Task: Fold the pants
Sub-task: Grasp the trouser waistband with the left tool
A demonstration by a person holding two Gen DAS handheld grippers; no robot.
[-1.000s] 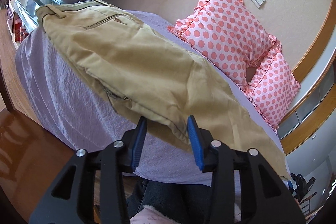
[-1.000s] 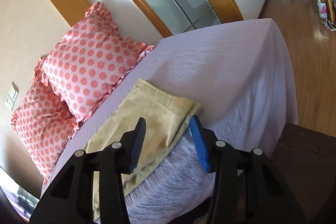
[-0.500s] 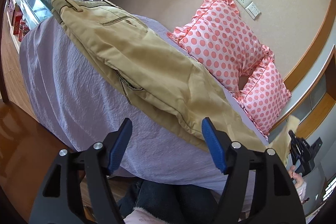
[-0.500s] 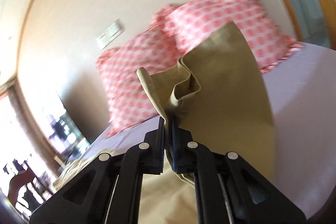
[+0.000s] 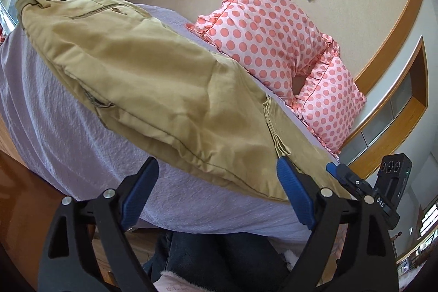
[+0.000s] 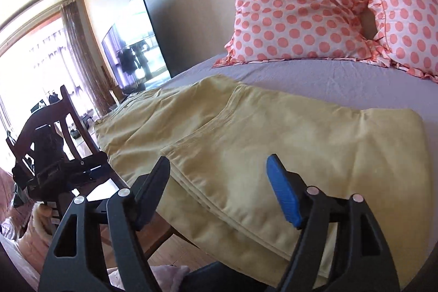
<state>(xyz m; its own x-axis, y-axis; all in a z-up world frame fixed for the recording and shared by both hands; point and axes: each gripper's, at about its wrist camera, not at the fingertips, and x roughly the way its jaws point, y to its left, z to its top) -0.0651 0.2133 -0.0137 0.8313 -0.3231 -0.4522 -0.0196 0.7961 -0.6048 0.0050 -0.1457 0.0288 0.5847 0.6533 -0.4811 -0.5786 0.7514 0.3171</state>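
Note:
Khaki pants (image 5: pixel 153 78) lie on the lilac bed sheet (image 5: pixel 54 127), with the leg ends folded back over the middle; the hem edge (image 5: pixel 273 125) lies across the legs. In the right wrist view the pants (image 6: pixel 273 133) show the folded layer on top. My left gripper (image 5: pixel 216 188) is open and empty at the near edge of the pants. My right gripper (image 6: pixel 219 182) is open and empty just above the folded hem; it also shows in the left wrist view (image 5: pixel 364 182) at the right.
Two pink polka-dot pillows (image 5: pixel 268 26) (image 6: pixel 295 7) lean on the wall at the bed's far side. A dark wooden chair (image 6: pixel 54 138) stands left of the bed. A TV (image 6: pixel 134 40) stands beyond. A person's legs (image 5: pixel 219 259) are below.
My right gripper carried the leg ends over onto the pants, let go and opened. My left gripper opened wider and stayed at the near edge.

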